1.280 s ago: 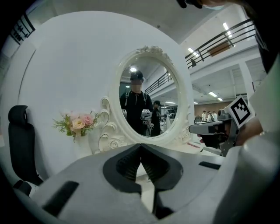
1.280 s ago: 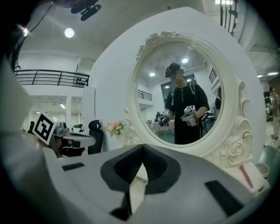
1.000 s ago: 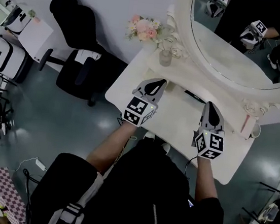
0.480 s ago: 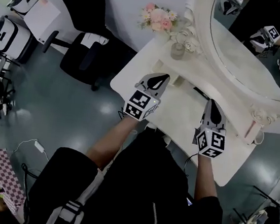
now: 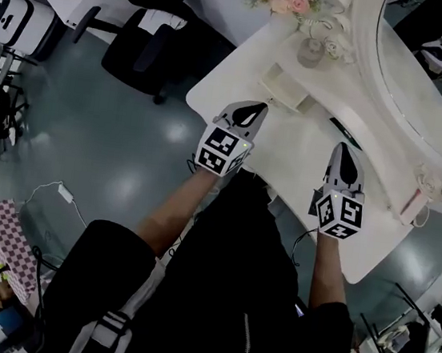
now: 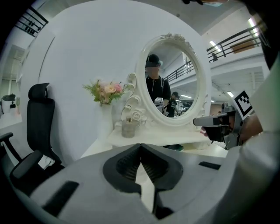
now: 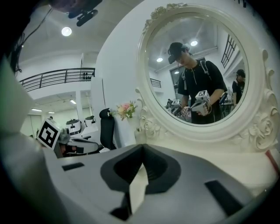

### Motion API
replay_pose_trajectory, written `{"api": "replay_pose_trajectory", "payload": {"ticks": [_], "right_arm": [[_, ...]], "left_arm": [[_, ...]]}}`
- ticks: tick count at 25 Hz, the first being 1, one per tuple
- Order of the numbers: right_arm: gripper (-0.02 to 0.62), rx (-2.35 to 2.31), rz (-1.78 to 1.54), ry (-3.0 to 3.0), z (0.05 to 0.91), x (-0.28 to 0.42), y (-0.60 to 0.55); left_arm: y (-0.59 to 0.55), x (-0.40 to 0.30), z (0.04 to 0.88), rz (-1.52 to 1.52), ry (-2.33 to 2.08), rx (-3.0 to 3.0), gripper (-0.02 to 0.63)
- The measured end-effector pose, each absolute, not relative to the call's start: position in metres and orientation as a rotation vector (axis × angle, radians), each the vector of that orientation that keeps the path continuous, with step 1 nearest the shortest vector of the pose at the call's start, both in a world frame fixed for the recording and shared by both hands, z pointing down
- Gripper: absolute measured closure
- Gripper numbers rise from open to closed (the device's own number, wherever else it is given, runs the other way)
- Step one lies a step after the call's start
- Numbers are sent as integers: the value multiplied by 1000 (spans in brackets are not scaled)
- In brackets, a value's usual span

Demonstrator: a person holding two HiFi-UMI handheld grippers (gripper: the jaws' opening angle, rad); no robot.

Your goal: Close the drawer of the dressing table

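White dressing table (image 5: 294, 145) sits below left gripper (image 5: 253, 107) and right gripper (image 5: 344, 149), jaws together.

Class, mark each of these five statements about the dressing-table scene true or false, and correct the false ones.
1. The left gripper and right gripper are both over the white table. True.
2. The left gripper holds the glass. False: it is shut and empty; the glass stands on the table by the mirror's foot.
3. The flowers stand left of the mirror in the left gripper view. True.
4. The chair beside the table is red. False: it is black.
5. The mirror is oval with a white frame. True.
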State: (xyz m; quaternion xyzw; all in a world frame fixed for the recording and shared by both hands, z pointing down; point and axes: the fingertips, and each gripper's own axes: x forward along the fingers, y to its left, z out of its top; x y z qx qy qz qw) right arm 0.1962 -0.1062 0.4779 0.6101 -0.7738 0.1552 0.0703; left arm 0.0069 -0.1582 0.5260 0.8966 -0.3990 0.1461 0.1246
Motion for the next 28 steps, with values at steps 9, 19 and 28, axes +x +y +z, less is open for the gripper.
{"api": "replay_pose_trajectory", "payload": {"ticks": [9, 19, 28], "right_arm": [[592, 1835, 504, -2293, 492, 189, -102], [592, 1896, 541, -2210, 501, 208, -97], [592, 1966, 558, -2131, 503, 232, -94]], "left_arm": [[-159, -4, 566, 548, -1150, 2570, 600], [-170, 1, 627, 651, -1088, 2415, 406], [-194, 9, 667, 666, -1041, 2290, 413]]}}
